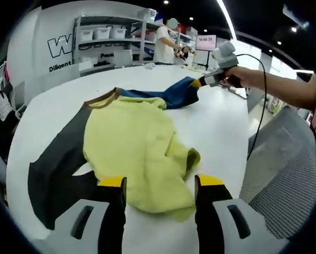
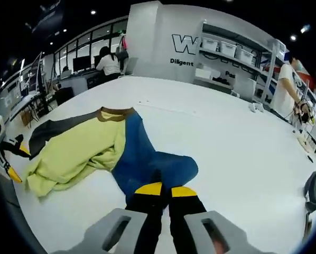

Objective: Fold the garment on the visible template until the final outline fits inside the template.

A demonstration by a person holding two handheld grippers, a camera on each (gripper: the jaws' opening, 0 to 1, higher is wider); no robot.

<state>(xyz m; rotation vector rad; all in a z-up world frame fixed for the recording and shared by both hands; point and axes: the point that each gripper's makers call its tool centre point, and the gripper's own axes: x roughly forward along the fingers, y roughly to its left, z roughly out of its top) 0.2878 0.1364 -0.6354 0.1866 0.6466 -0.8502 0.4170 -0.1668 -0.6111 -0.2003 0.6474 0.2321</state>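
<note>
Yellow, blue and dark-grey sweatshirt (image 1: 131,143) spread mid-worktop (image 1: 221,121), yellow part bunched. Right gripper (image 2: 166,189) clamped on blue sleeve (image 2: 147,164). Left gripper (image 1: 160,182) spread wide above yellow hem, near worktop's edge.

1. Back wall (image 1: 52,37), left gripper view: a large outlined dark letter "W" (image 1: 59,46), with the rest of the word hidden behind the shelving unit (image 1: 110,45).
2. Same wall, beneath the letter: smaller dark text reading "Diligent" (image 1: 59,67); further text beyond it is cut off by the shelving.
3. Back wall (image 2: 163,37), right gripper view: the same large "W" (image 2: 183,44), followed by letters masked by the shelving.
4. Same wall, below: "Diligent" (image 2: 182,62) in small dark print.
5. Pink screen or sign (image 1: 206,42), left gripper view: it carries dark characters, too small to read.
</note>
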